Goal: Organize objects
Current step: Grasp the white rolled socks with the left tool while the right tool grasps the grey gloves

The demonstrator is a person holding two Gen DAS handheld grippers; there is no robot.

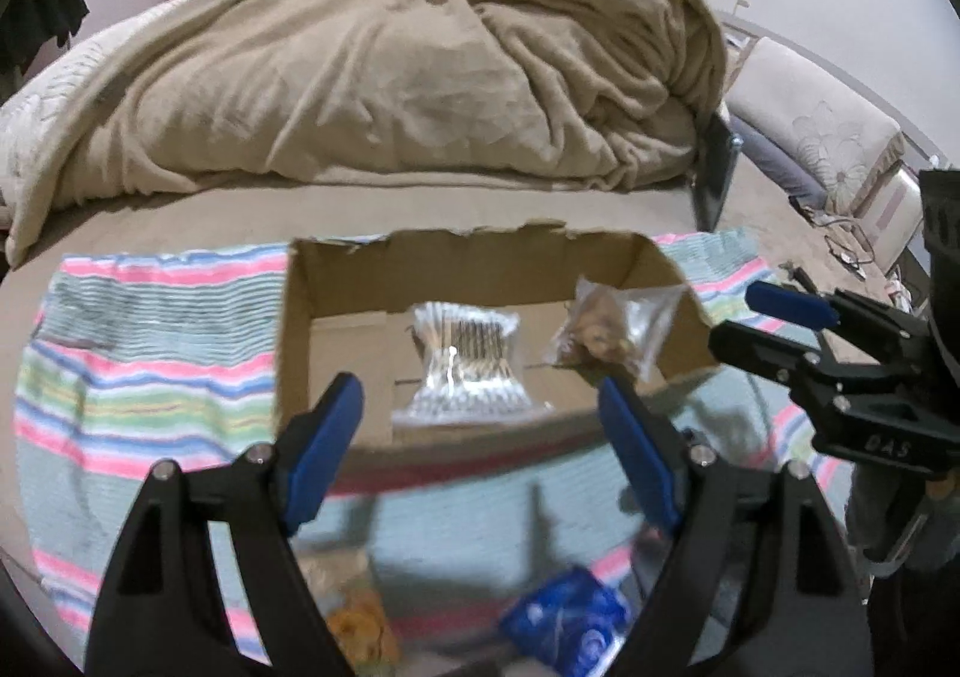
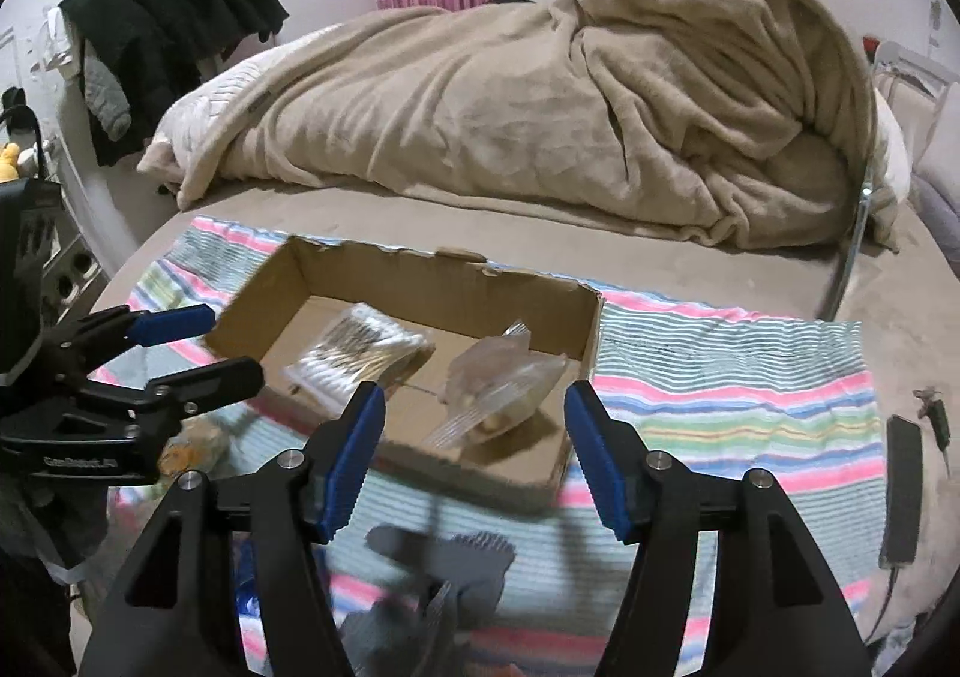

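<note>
An open cardboard box [image 1: 300,341] [image 2: 591,329] sits on a striped towel on the bed. Inside lie a clear bag of cotton swabs [image 1: 462,359] [image 2: 354,347] and a clear bag with small tan pieces [image 1: 612,329] [image 2: 498,389]. My left gripper [image 1: 480,437] [image 2: 192,347] is open and empty, just in front of the box. My right gripper [image 2: 474,437] [image 1: 750,317] is open and empty, near the box's right front corner. A blue packet [image 1: 570,629] and a yellowish packet [image 1: 360,629] lie blurred on the towel below the left gripper.
The striped towel [image 1: 150,365] [image 2: 738,395] covers the near bed. A heaped beige blanket [image 1: 390,77] [image 2: 540,95] lies behind the box. A dark remote-like bar [image 2: 903,485] lies at the right. Dark clothes [image 2: 168,17] hang at far left. A grey item [image 2: 444,569] lies under the right gripper.
</note>
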